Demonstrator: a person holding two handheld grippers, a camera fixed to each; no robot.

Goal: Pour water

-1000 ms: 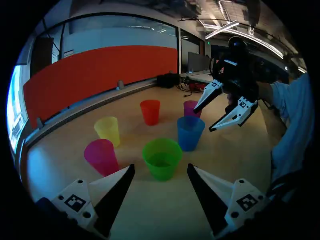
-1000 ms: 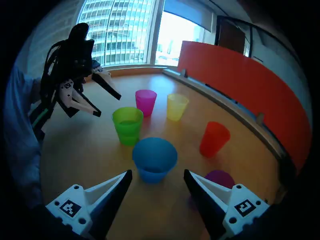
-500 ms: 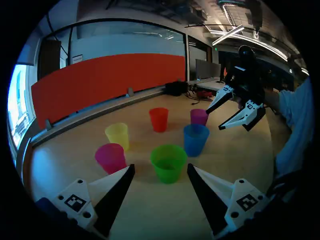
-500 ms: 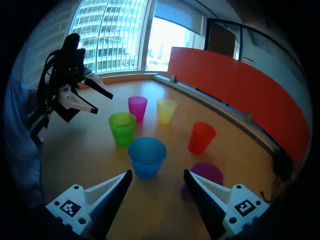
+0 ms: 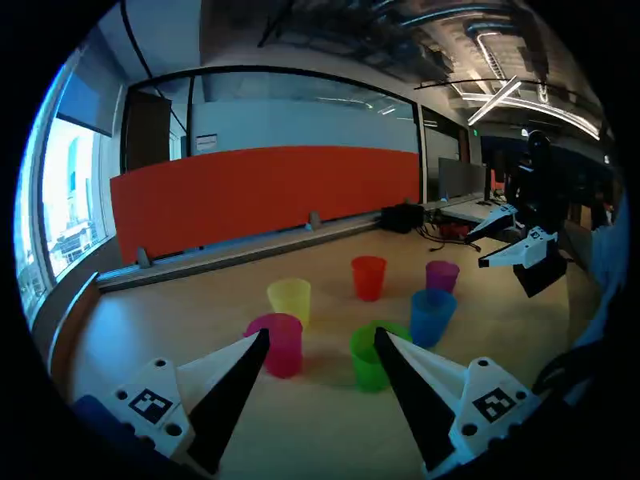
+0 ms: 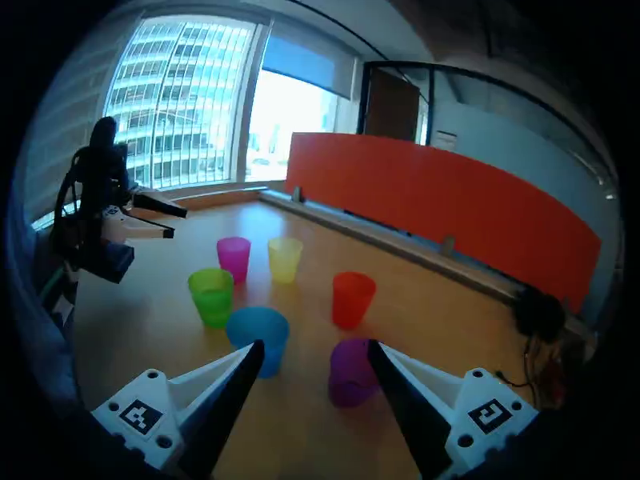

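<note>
A pale wooden table (image 5: 496,320) runs beside an orange partition (image 5: 264,192) in a glass-walled office, where six plastic cups stand clustered near its middle: pink cup (image 5: 276,344), yellow cup (image 5: 290,299), red cup (image 5: 368,278), purple cup (image 5: 442,277), blue cup (image 5: 432,318) and green cup (image 5: 368,356). The left gripper (image 5: 320,332) and right gripper (image 6: 314,344) hover short of the cluster from opposite sides, jaws spread, holding nothing. Which cup holds water cannot be told. The cups look light, thin-walled and apt to flex or slip; a gentle pinch across the upper wall, just under the rim, seems the safest hold.
</note>
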